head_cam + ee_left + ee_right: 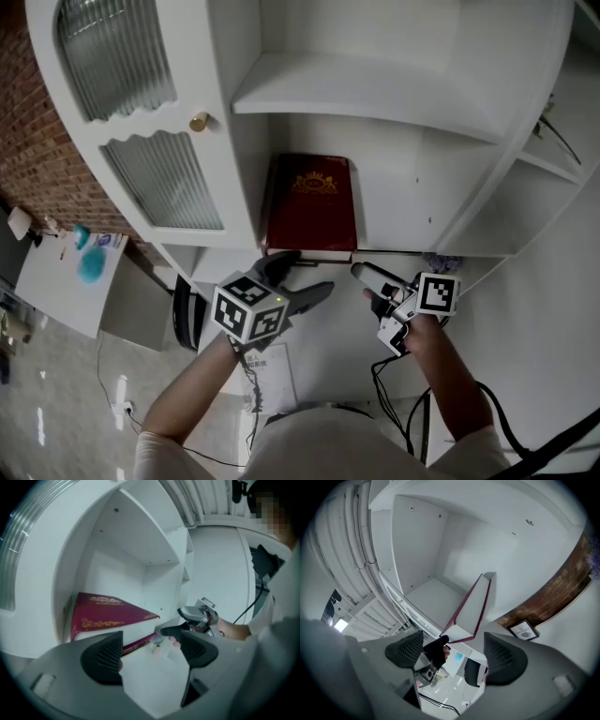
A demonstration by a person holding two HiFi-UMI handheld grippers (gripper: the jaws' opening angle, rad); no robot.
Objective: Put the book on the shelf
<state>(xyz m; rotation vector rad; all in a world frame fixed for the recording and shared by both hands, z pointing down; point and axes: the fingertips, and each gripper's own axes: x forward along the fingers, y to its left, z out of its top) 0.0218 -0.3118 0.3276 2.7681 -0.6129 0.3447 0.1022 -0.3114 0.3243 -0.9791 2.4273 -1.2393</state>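
A dark red book (310,208) with gold print lies flat on the lower shelf (403,220) of a white cabinet, its near edge at the shelf's front lip. In the left gripper view the book (105,613) sits just beyond my open jaws. My left gripper (302,277) hovers in front of the book's near edge, open and holding nothing. My right gripper (377,289) is a little to the right, in front of the shelf's lip, also open and empty. From the right gripper view the book (471,609) appears tilted, and the left gripper's dark fingertip (436,649) shows between my jaws.
A ribbed-glass cabinet door with a brass knob (199,121) stands left of the book. An upper shelf (356,94) overhangs it. A brick wall (23,131) is at far left. A booklet (274,375) and cables (389,394) lie on the floor below.
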